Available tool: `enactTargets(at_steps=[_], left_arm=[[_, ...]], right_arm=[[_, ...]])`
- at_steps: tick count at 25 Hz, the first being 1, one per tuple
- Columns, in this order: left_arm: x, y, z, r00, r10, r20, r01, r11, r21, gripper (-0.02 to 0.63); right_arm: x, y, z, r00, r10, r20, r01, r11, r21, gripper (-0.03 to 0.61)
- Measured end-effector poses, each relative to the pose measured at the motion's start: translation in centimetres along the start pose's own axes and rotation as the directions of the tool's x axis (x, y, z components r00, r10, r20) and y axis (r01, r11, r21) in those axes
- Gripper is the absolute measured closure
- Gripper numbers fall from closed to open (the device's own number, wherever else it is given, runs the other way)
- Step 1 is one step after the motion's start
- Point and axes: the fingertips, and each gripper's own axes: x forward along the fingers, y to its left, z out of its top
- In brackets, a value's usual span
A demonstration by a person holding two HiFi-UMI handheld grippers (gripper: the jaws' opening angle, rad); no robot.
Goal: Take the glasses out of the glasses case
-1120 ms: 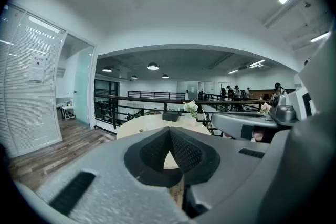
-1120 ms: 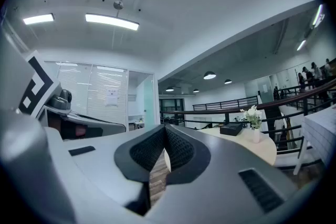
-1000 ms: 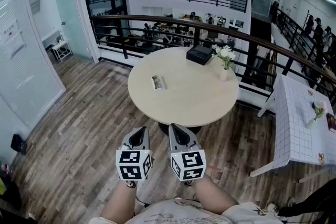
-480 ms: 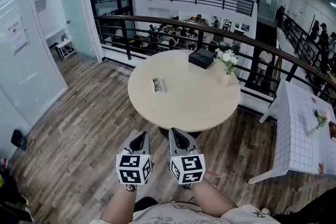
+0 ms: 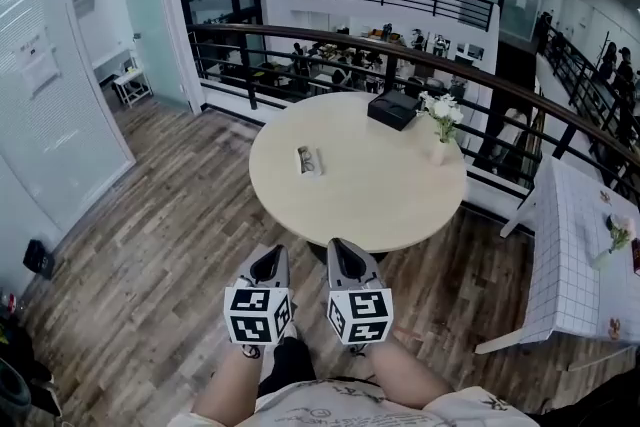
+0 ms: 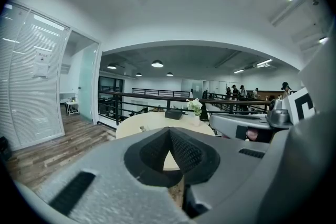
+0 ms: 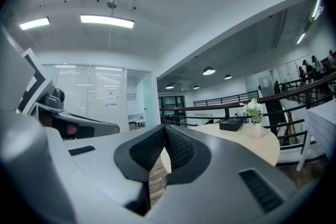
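A small clear glasses case [image 5: 308, 160] with dark glasses inside lies on the left part of the round beige table [image 5: 370, 190]. In the left gripper view the glasses case [image 6: 142, 128] is a tiny shape far ahead. My left gripper [image 5: 267, 262] and right gripper [image 5: 343, 256] hang side by side over the wooden floor, short of the table's near edge. Both are shut with nothing between the pads, and the jaw tips meet in each gripper view. The case is well beyond both grippers.
A black box [image 5: 394, 109] and a vase of white flowers [image 5: 441, 123] stand at the table's far right. A dark railing [image 5: 300, 43] curves behind the table. A white grid-cloth table [image 5: 575, 245] stands at right, and glass walls [image 5: 60, 105] at left.
The view has shifted a little toward the table, which now sits slightly lower and more to the right. Both grippers keep the same shut pose side by side.
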Motion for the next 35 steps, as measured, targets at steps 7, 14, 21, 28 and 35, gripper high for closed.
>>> enactTargets(at_steps=[7,14,21,28,35], left_arm=[[3.0,3.0,0.1,1.000,0.007,0.003,-0.007,1.000,-0.027,0.601],[7.5,7.0,0.0,1.000,0.002,-0.005,-0.002,0.999,-0.049,0.601],[12.8,11.9,1.8,1.000,-0.018,-0.016,0.017,0.999,-0.049,0.601],[17.2,17.5,3.3,0.999,-0.033,-0.030,0.031,0.998,-0.056,0.601],[21.1,22.0,4.4,0.997,-0.068,-0.039,0.066,0.997,-0.050,0.601]], right_arm=[[4.2,-0.3,-0.3,1.000,0.000,-0.012,0.000,1.000,0.000,0.563],[10.0,-0.5,-1.4,0.999,0.003,-0.034,-0.003,1.000,-0.011,0.563],[17.4,-0.6,-1.1,0.999,-0.011,-0.052,0.010,1.000,-0.014,0.563],[24.5,0.3,-1.0,0.997,-0.024,-0.071,0.022,0.999,-0.025,0.563],[30.3,0.5,-1.1,0.995,-0.062,-0.080,0.061,0.998,-0.020,0.563]])
